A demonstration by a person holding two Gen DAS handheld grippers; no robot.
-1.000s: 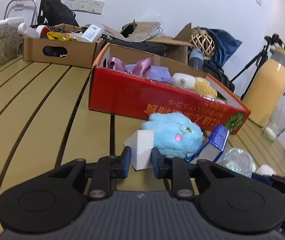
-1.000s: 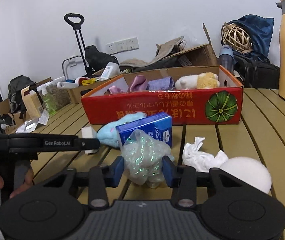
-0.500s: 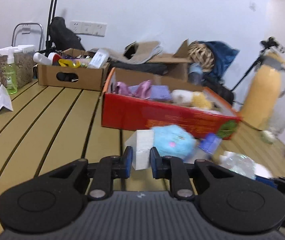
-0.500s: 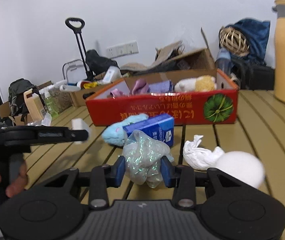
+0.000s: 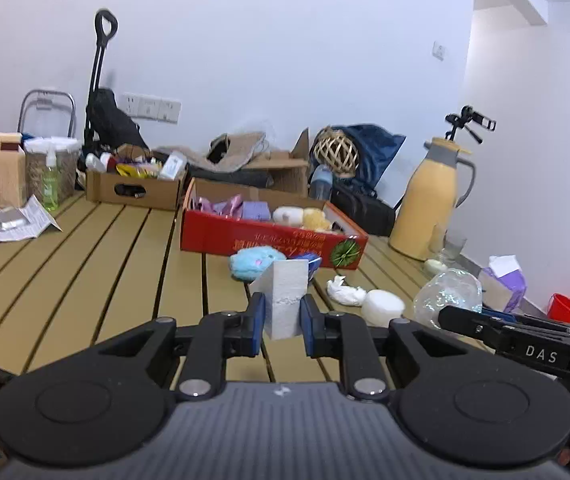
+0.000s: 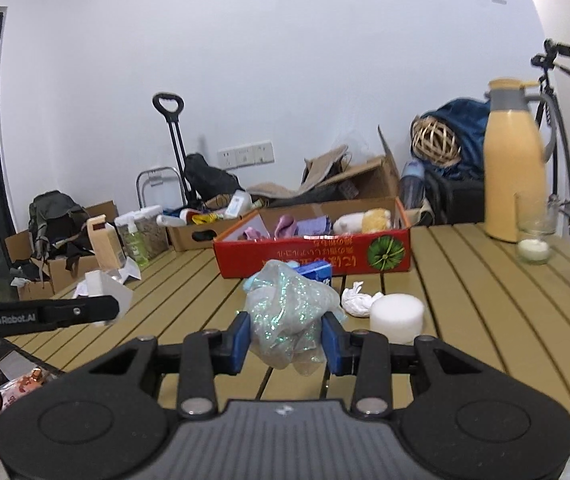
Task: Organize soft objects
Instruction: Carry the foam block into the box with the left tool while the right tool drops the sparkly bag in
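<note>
White foam block (image 5: pixel 285 300) clamped between the left gripper (image 5: pixel 281 322) pads, lifted clear of the worktop (image 5: pixel 85 264); its lower end is cut off behind the gripper body. Iridescent plastic wad (image 6: pixel 287 312) pinched in the right gripper (image 6: pixel 287 340), also off the worktop, bottom edge hanging below the pads.

Blue plush (image 5: pixel 255 263) lies near the red box (image 5: pixel 269 242), partly hidden behind the foam block; in the right wrist view only a sliver shows behind the wad. Blue tissue pack (image 6: pixel 317 272) mostly occluded by the wad. White crumpled cloth (image 6: pixel 357 300) and white foam cylinder (image 6: pixel 397 314) sit side by side, right of the wad, near edge.

Red box, far centre, holds purple, white and yellow soft items; can't tell them apart further. Yellow thermos (image 6: pixel 515 176) far right.
</note>
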